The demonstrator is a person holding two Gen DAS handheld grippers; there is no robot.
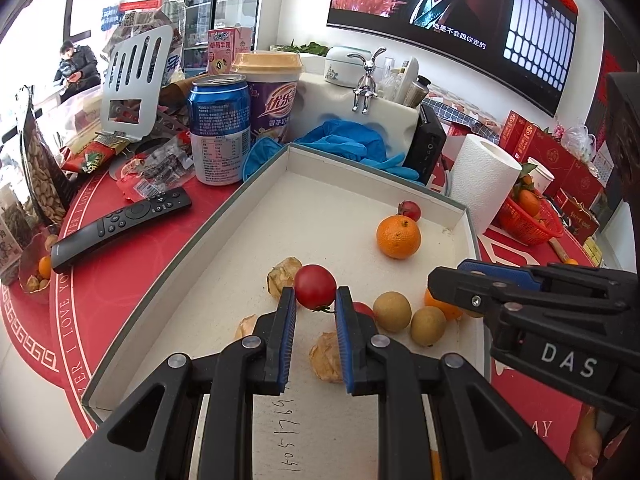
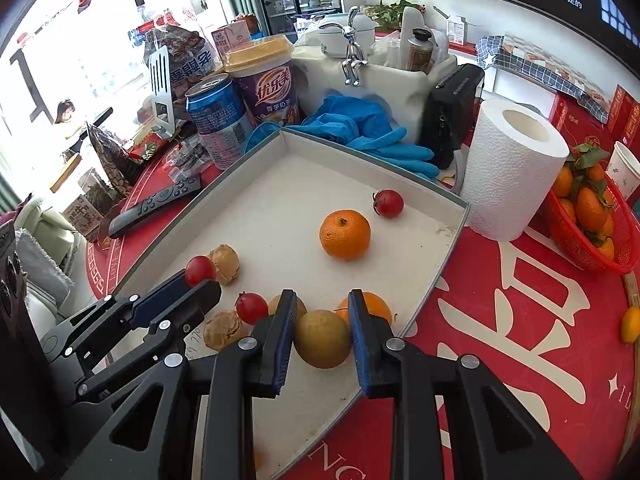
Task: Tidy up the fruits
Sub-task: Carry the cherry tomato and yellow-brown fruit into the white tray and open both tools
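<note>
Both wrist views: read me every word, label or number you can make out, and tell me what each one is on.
"DAS": right gripper body.
"优乐美": purple cup.
"香芋奶茶": same cup, lower line.
"草莓牛奶": pink carton.
"I LOVE YOU": red tablecloth border.
"她是不会跟你走的": subtitle on the TV screen.
Handwritten digits on the tray floor: unclear.
Blue can print, snack bags, red boxes: too small to read.

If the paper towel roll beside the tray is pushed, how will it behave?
The paper towel roll stands upright on its end, so it would probably slide or tip. Once on its side, it would likely roll. It looks soft and light.
</note>
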